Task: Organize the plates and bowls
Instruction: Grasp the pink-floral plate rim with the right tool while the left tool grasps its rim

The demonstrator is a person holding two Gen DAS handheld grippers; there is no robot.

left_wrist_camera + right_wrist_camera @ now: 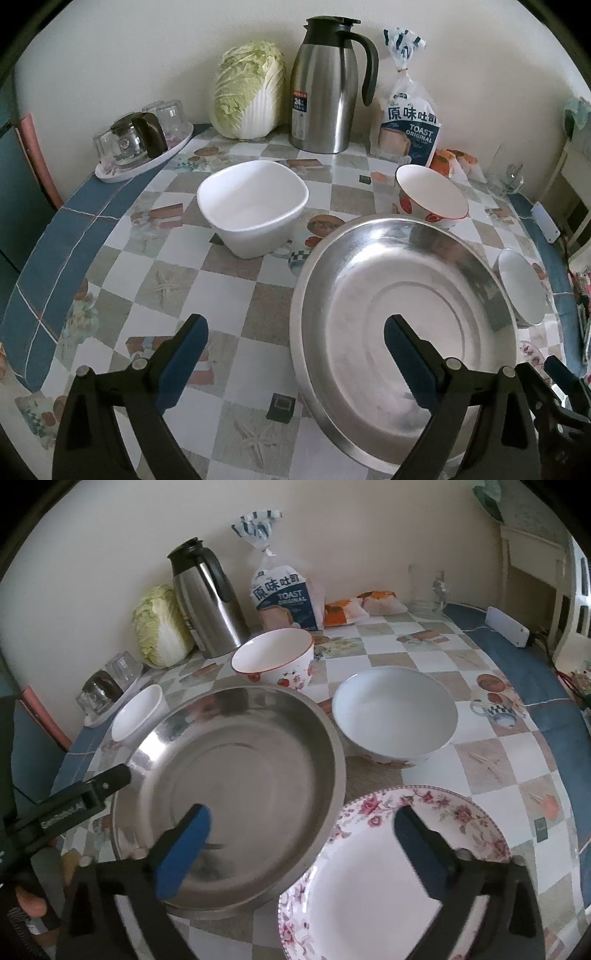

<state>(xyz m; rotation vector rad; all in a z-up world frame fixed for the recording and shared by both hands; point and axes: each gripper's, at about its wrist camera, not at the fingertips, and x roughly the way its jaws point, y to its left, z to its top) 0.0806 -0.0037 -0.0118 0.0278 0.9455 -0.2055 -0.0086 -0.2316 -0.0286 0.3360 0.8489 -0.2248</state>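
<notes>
Clearly nothing is stacked yet: round steel basin point(236, 794), floral-rimmed white plate point(369, 893) & three bowls are left separate. Both grippers, left point(295, 343) & right point(303, 834), are held w/ jaws wide apart, empty.

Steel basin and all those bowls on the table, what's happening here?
A person holds two grippers over the table, both open and empty. The left gripper and right gripper hover above the steel basin. The floral plate, white bowl, red-rimmed bowl and square bowl sit separately, unstacked.
</notes>
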